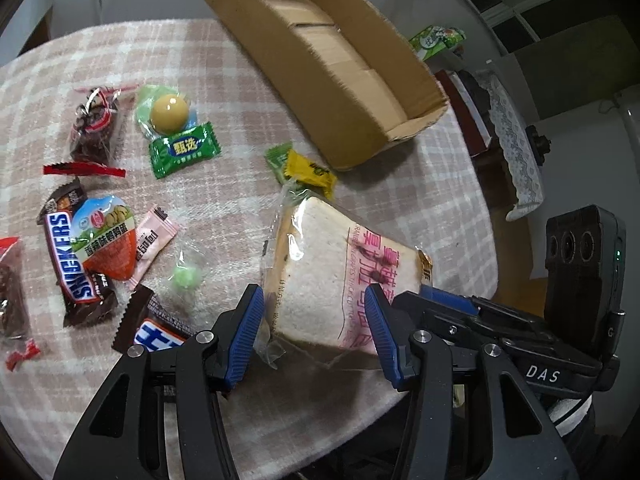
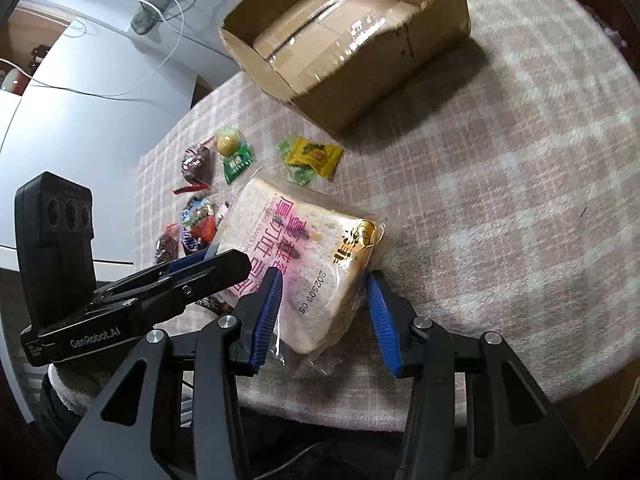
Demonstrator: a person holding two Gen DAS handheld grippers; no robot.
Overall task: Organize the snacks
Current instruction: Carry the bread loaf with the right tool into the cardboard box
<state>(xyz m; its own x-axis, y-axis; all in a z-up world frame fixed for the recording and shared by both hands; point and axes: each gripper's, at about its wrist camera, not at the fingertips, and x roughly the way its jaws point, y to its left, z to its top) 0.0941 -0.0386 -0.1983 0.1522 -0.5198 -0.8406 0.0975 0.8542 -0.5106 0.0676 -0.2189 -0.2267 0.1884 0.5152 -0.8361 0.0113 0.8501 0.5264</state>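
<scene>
Bread (image 2: 304, 256) lies between both sets of open jaws, seemingly ungripped, box (image 2: 352, 40) beyond, long axis toward it.

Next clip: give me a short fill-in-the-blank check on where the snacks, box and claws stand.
1. The cardboard box holds ____ snacks so far.
2. Both claws, left claw and right claw, straddle the wrapped ____.
3. The brown bar among the loose snacks reads ____.
4. The yellow candy lies ____ the box.

Missing words: no; bread; Snickers; outside
</scene>
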